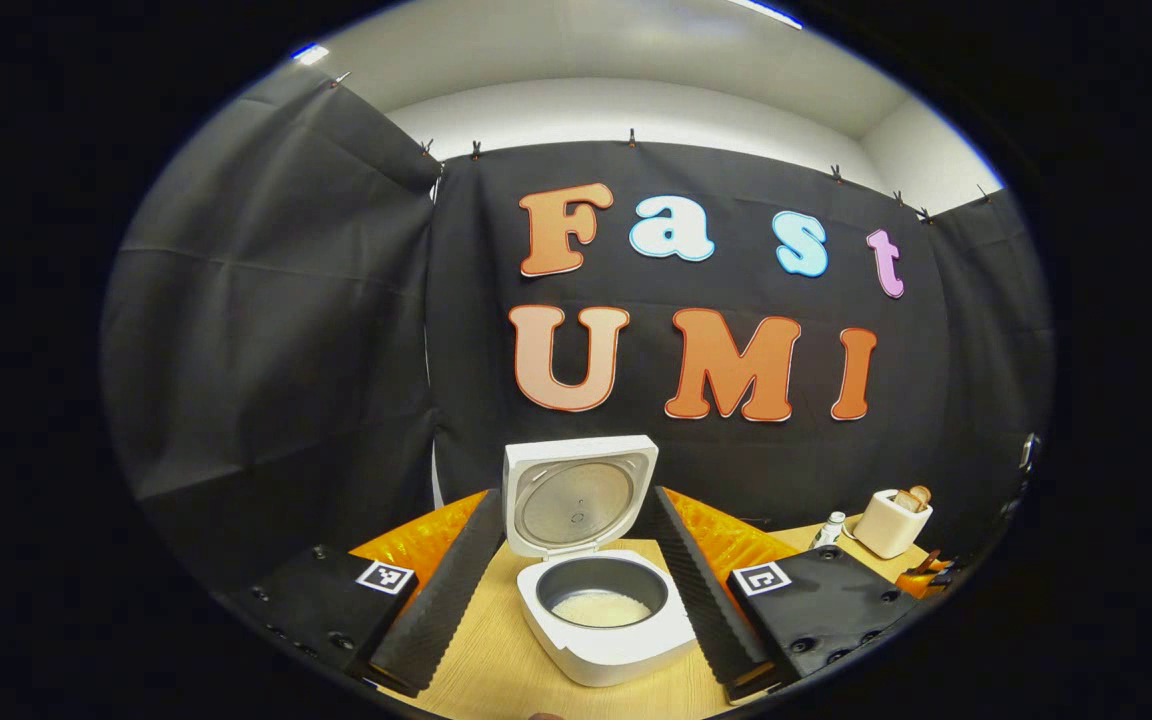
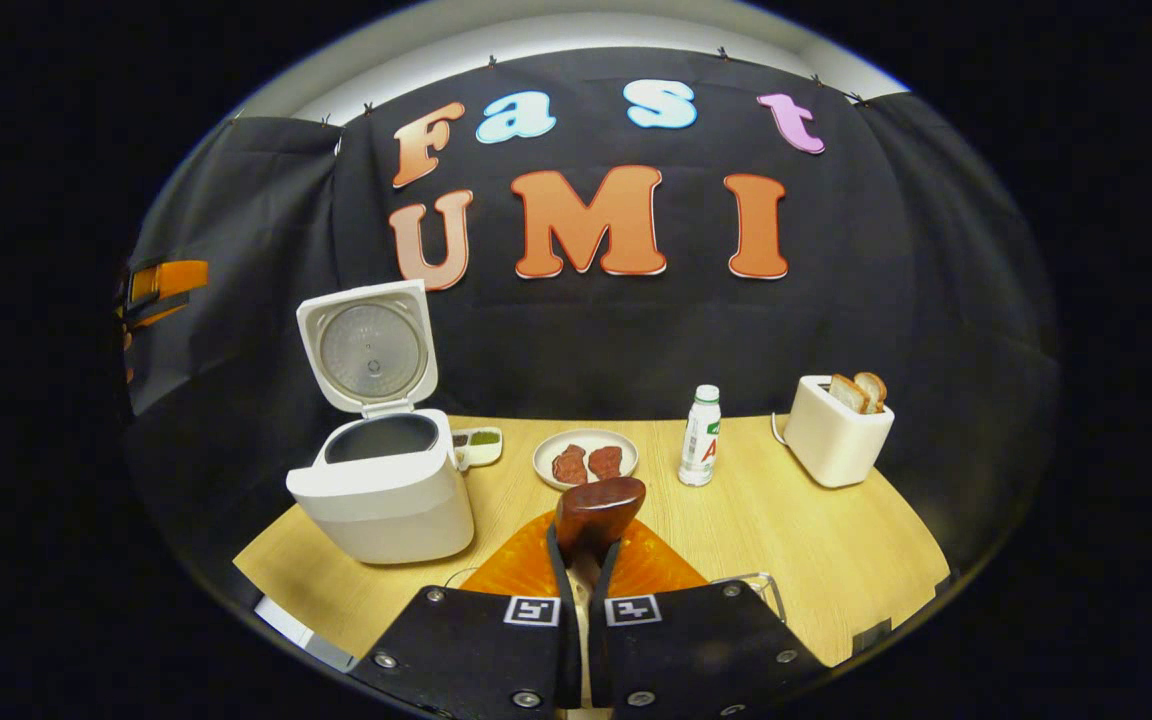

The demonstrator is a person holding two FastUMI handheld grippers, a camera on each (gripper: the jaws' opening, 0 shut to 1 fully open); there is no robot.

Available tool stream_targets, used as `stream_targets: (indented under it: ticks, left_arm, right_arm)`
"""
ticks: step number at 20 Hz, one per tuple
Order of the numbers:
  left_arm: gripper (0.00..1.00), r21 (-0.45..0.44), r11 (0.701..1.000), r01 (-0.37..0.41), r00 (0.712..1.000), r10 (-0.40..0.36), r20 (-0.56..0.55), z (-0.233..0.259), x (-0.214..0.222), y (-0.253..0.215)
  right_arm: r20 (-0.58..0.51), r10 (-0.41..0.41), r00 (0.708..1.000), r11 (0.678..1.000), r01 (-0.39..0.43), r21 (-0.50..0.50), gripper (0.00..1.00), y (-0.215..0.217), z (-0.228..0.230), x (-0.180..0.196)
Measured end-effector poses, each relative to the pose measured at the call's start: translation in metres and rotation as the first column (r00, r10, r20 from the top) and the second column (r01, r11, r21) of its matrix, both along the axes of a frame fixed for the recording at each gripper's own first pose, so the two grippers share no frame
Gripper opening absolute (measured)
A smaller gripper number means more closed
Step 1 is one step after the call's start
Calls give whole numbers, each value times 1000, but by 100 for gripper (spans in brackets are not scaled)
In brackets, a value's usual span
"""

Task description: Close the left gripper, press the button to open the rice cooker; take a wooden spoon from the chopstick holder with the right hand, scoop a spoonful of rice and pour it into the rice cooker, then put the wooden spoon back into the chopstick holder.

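Your left hand-held gripper (image 1: 576,590) sits level and low, pointed straight at the rice cooker (image 1: 604,620), with its two ridged fingers (image 1: 441,600) spread wide to either side of the pot. The cooker lies right between them, close ahead, not touched by either. Its lid (image 1: 578,494) stands upright behind the bowl, a rounded white square with a dull metal disc inside. The dark inner bowl holds a shallow pale layer of rice (image 1: 601,607) at the bottom. The cooker's body is smooth white plastic with soft corners.

Your right hand-held gripper (image 2: 584,555) is held level too, aimed across the pale wood-grain counter (image 2: 796,540), and its fingers are drawn narrow onto the wooden spoon (image 2: 598,508); both press on the handle, and the glossy reddish-brown bowl of the spoon rises just above the fingertips (the handle itself is mostly hidden between them). From this gripper the cooker stands ahead to the left, lid up. Straight ahead past the spoon is a round plate (image 2: 586,457) with two dark reddish pieces, a small white bottle (image 2: 702,435) just right of it, and a cream toaster (image 2: 836,432) with two bread slices farther right. A small divided dish (image 2: 478,446) sits beside the cooker.
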State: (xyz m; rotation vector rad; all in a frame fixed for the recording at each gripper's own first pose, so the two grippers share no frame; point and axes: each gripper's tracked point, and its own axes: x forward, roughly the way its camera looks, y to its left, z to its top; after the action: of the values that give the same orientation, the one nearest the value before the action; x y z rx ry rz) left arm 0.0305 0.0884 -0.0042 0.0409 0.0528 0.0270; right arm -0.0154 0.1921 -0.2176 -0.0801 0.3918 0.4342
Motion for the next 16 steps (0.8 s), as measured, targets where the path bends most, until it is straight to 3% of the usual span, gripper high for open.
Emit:
stream_targets:
  ticks: [5,13,16]
  left_arm:
    - [97,-2,1000,-7,1000,7,-13,-3,1,12]
    - [100,-13,1000,4,1000,-4,-26,-11,9,9]
    - [100,-27,1000,5,999,-7,-44,-18,8,11]
  right_arm:
    - [-22,15,1000,990,-18,-138,2,1,-39,-8]
    - [-91,20,996,977,-39,-212,2,-4,-80,-25]
    - [-94,7,996,983,-24,-183,2,-1,-84,-28]
